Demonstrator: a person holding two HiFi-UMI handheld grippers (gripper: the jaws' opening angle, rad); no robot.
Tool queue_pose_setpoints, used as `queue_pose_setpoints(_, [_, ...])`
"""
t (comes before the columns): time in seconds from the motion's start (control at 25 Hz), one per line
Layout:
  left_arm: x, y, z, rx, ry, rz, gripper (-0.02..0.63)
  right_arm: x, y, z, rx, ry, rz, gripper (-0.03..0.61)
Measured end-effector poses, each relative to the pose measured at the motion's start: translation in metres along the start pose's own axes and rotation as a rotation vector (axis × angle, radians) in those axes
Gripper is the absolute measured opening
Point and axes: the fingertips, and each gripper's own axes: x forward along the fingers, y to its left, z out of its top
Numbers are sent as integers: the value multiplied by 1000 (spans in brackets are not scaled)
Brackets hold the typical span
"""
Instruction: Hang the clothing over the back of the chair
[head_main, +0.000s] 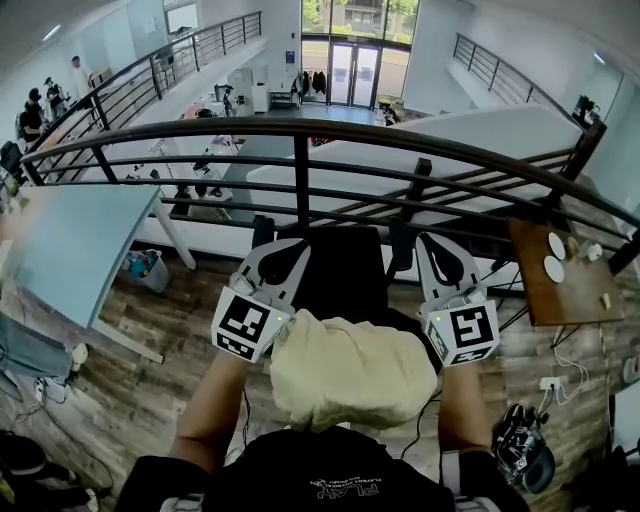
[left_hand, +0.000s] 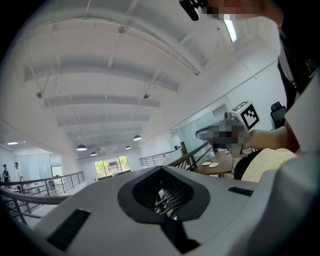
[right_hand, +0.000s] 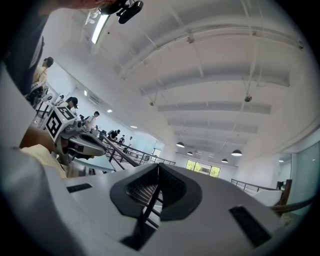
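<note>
A cream garment lies bunched in a heap between my two forearms, on what looks like the seat of a black chair whose back stands just beyond it. My left gripper reaches past the garment's left side toward the chair back, jaws shut and empty. To the right of the heap, the right gripper points the same way, its jaws together with nothing in them. Neither gripper has hold of the cloth. The left gripper view shows its closed jaws and the garment's edge; the right gripper view shows closed jaws.
A dark metal railing runs across right behind the chair, with a drop to a lower floor beyond. A wooden side table with white plates stands at right, a pale blue table at left. A dark bag lies on the floor at right.
</note>
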Motion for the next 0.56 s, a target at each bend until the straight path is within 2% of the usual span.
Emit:
queue_pose_setpoints(0.36, [-2, 1, 2, 8, 6, 22, 14, -5, -2, 0, 22, 2, -2, 20])
queue_pose_setpoints(0.56, [-2, 0, -2, 12, 15, 32, 14, -11, -3, -7, -11, 10, -22, 20])
